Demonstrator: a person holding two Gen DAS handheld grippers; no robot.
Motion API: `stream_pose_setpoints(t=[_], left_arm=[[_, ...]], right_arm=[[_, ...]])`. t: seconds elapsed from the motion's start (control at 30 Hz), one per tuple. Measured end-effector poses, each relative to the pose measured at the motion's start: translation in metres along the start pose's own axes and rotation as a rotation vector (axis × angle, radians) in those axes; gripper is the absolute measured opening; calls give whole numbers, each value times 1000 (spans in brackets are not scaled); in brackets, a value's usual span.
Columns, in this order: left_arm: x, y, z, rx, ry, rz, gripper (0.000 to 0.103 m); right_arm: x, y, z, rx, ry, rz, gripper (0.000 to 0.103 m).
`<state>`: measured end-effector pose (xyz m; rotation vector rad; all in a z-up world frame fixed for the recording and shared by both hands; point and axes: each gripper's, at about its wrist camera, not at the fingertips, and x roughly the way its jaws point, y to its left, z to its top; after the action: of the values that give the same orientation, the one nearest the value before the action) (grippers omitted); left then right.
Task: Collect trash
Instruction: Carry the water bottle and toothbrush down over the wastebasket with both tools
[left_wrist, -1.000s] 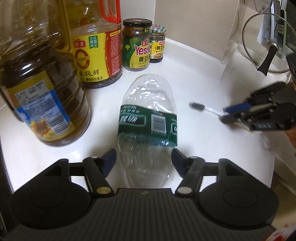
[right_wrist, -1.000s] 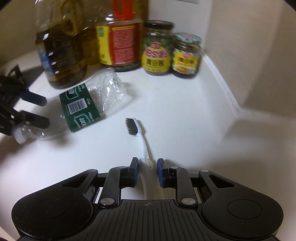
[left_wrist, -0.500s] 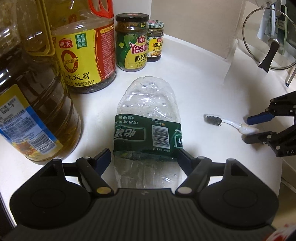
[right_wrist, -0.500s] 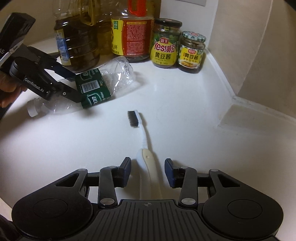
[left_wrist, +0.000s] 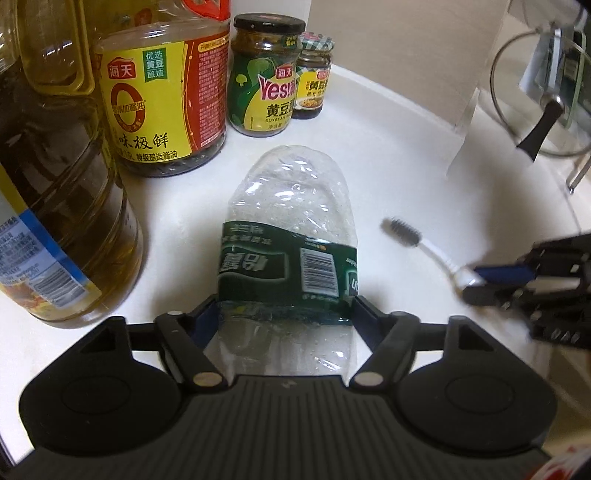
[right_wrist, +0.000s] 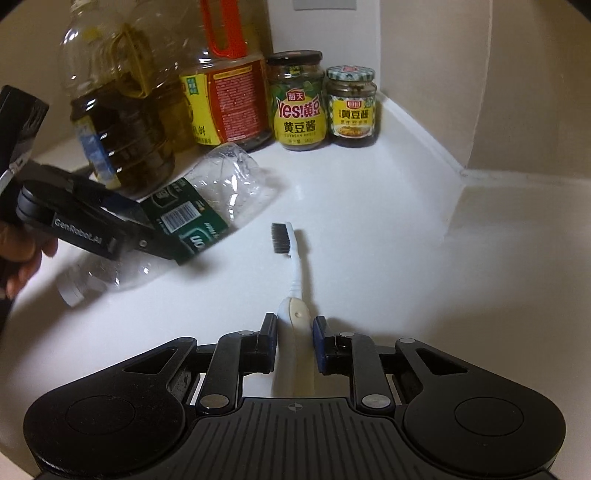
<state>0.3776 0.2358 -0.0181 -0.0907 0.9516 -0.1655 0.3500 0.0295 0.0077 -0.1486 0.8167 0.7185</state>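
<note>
While both pieces of trash lay on the white counter (left_wrist: 388, 147), the two views read as follows.

Left wrist view, left gripper (left_wrist: 284, 314): its jaws had just been closing and pressed both sides of the crushed plastic bottle (left_wrist: 291, 236) at the lower edge of its green label.
Left wrist view, bottle: lying flat, base towards the soy sauce jug (left_wrist: 166, 99), beside the oil jug (left_wrist: 55, 184).
Right wrist view, right gripper (right_wrist: 294, 332): its jaws had just been closing around the toothbrush (right_wrist: 291, 266) handle; the near pad seemed to touch, yet a sliver of gap showed, so the grasp looked unfinished.
Right wrist view, toothbrush: flat on the counter, bristles pointing away.
Progress: early, by my judgement; neither item lifted, no bin visible, carrying and dropping remained.
</note>
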Motion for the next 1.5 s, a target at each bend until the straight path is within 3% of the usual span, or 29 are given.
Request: stream_pose_setpoints(t=[0.03,0.13,0.5,0.77,0.97,1.17,1.27,1.5], left_arm=[[-3,-1,1,-3,-8,-5,48],[-11,-5,3,-12,-10,-25,40],[0,-9,1,-105,56,-116,44],[5,0,-3,-321,12,-169,48],[2,18,-10,-501,6,-290,48],[8,12,-15,-491,10,-347,47],[11,16,-18,-515,7,-335,27],[4,13,-21,-469,3,-320,27]], right_arm=[[0,2,0,16,-2,5,21],[3,8,2,44,-6,14,21],[6,16,0,118,-30,49,20],[5,22,-3,141,-46,63,20],[1,18,-7,168,-46,71,20],[1,17,-8,174,-45,74,20],[0,16,-10,176,-47,65,20],[-3,16,-11,187,-55,61,20]])
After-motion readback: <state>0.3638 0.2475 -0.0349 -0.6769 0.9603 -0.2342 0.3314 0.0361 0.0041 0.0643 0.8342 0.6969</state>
